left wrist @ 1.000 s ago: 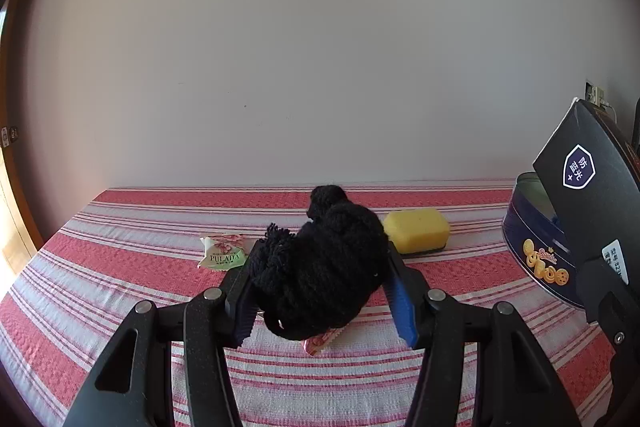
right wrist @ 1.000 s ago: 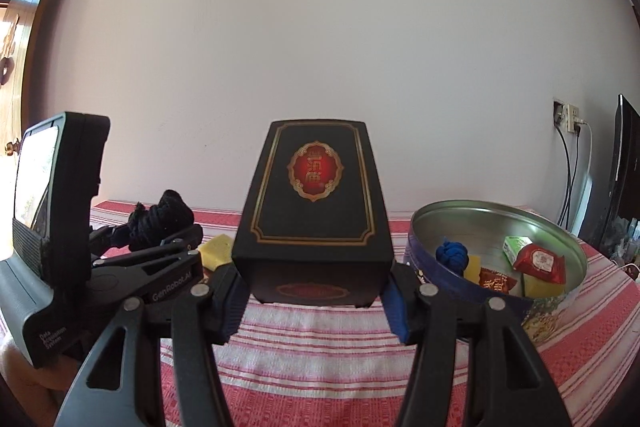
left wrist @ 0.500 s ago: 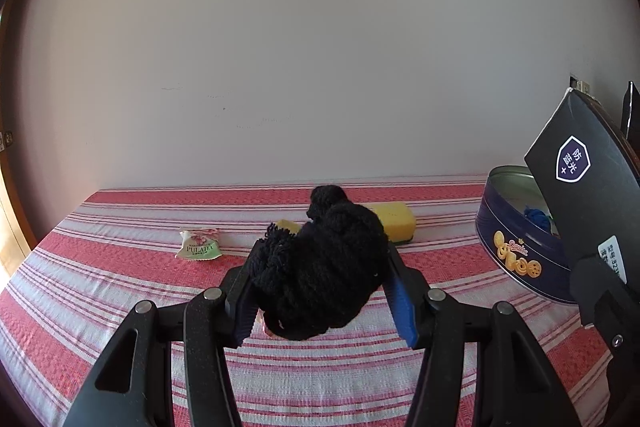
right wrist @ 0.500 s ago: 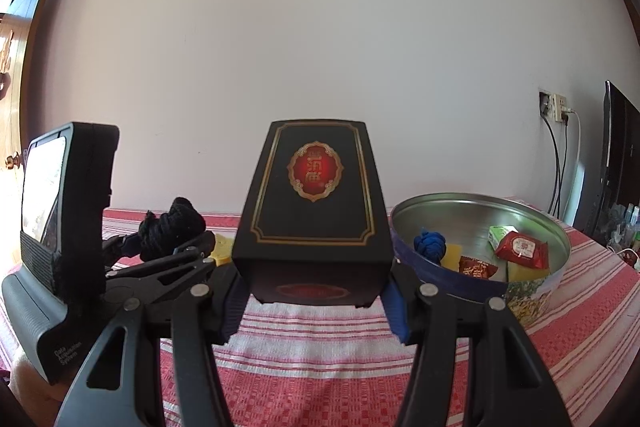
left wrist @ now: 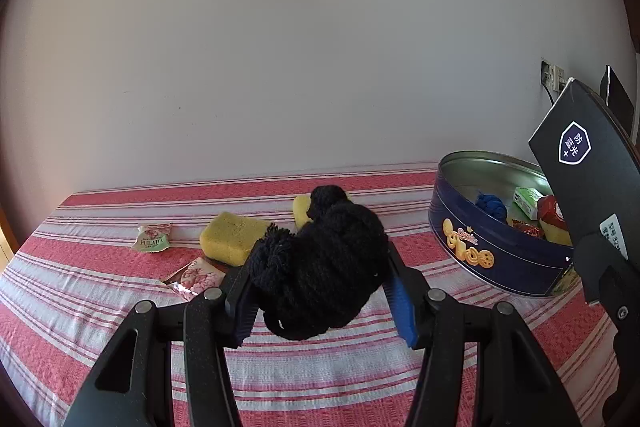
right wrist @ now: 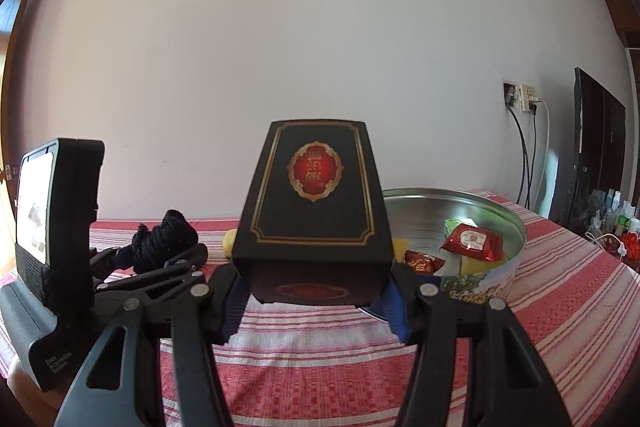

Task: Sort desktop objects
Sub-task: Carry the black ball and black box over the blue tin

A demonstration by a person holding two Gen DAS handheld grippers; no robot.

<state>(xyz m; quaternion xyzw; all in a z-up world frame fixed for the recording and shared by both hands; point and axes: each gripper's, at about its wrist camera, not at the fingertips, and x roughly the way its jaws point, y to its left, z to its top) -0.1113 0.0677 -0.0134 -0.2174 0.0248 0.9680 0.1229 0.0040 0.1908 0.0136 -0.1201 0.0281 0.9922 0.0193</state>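
Note:
My left gripper is shut on a black yarn ball, held above the striped tablecloth. My right gripper is shut on a black box with a red and gold emblem; the box also shows at the right of the left wrist view. A round blue cookie tin stands open to the right of the yarn, holding a blue yarn ball and several snack packets. The tin sits just behind the black box in the right wrist view.
Two yellow sponges and two snack packets lie on the cloth left of the tin. A white wall is close behind the table. A wall socket with cables and a dark screen are at the far right.
Both grippers have moved to the right toward the tin with their loads still held. The tin now looks nearer and its contents show in the left wrist view.

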